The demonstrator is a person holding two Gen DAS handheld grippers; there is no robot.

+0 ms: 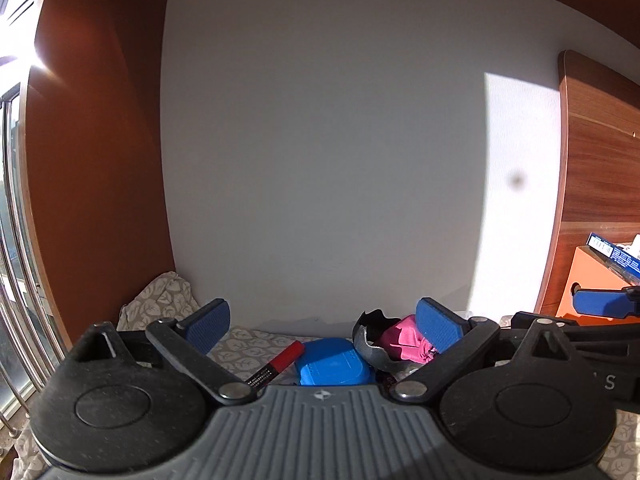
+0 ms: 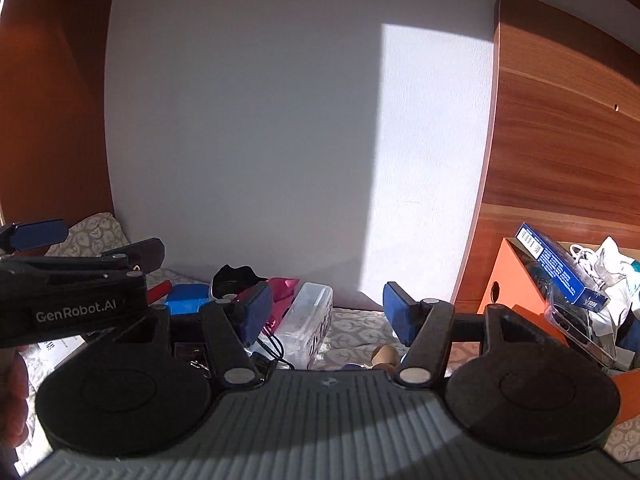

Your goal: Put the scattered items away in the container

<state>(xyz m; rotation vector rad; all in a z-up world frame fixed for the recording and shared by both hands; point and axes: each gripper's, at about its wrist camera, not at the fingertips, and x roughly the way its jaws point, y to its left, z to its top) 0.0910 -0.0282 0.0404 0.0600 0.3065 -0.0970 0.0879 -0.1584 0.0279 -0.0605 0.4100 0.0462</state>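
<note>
Both tools hang low over a surface covered with a leaf-patterned cloth (image 2: 352, 332), pointing toward the white wall, and this looks like an approach to the scattered things and not yet a grasp.

The left tool (image 1: 322, 322) has its fingers apart with nothing between them. Just ahead of it lie a red-and-black pen (image 1: 280, 362), a blue plastic case (image 1: 334, 362), a black bowl with a jagged rim (image 1: 370, 344) and a pink cloth pouch (image 1: 404, 340), close together near the wall. They are probably the next things to collect, which would explain why this tool is aimed at them.

The right tool (image 2: 326, 314) is also apart and holds nothing. In front of it lie a clear plastic box (image 2: 306, 320) and, nearer, a small wooden piece (image 2: 384, 354).

The container is most likely the orange box (image 2: 516, 292) at the right side. It already carries a blue carton (image 2: 560, 272), a transparent phone case (image 2: 580, 332) and some white things, so part of the tidying seems done. Its place on the right suggests the right tool will serve it more easily, while the left tool must carry its things across.
</note>
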